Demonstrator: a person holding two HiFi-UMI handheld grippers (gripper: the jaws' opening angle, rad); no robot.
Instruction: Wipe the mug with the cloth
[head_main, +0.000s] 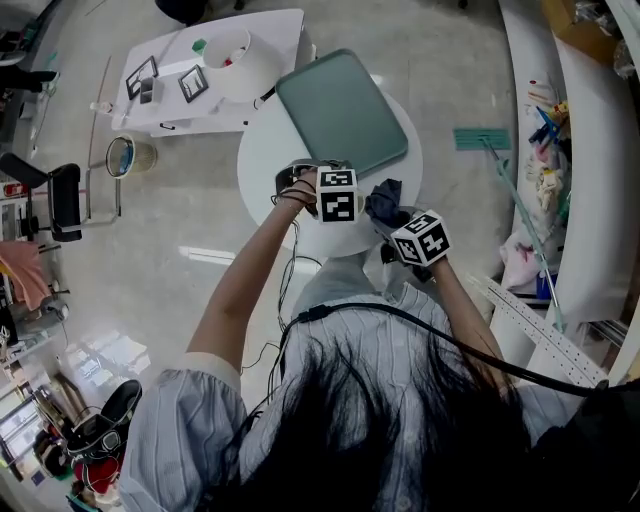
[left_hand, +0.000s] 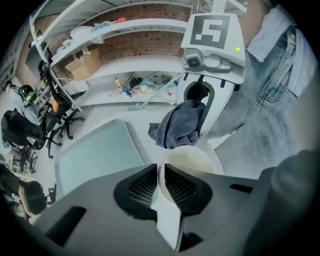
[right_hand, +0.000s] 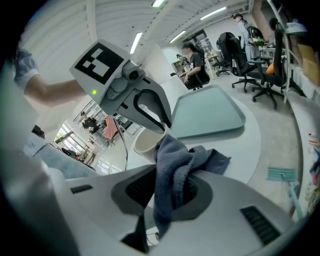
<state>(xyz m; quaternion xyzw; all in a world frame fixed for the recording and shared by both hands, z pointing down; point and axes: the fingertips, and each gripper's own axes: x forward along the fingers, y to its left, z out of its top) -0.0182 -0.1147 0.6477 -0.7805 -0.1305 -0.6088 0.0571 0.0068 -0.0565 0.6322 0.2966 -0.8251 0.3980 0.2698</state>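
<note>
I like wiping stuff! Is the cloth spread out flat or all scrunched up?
Scrunched up. The cloth is a bunched, folded wad in the right gripper, which pinches it between its jaws.

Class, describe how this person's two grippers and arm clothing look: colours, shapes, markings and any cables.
Both the left gripper and the right gripper have pale grey moulded bodies with dark ribbed pads. Each carries a white cube printed with black square markers. The shirt is light and finely striped, with short sleeves. A black cable crosses the person's back.
</note>
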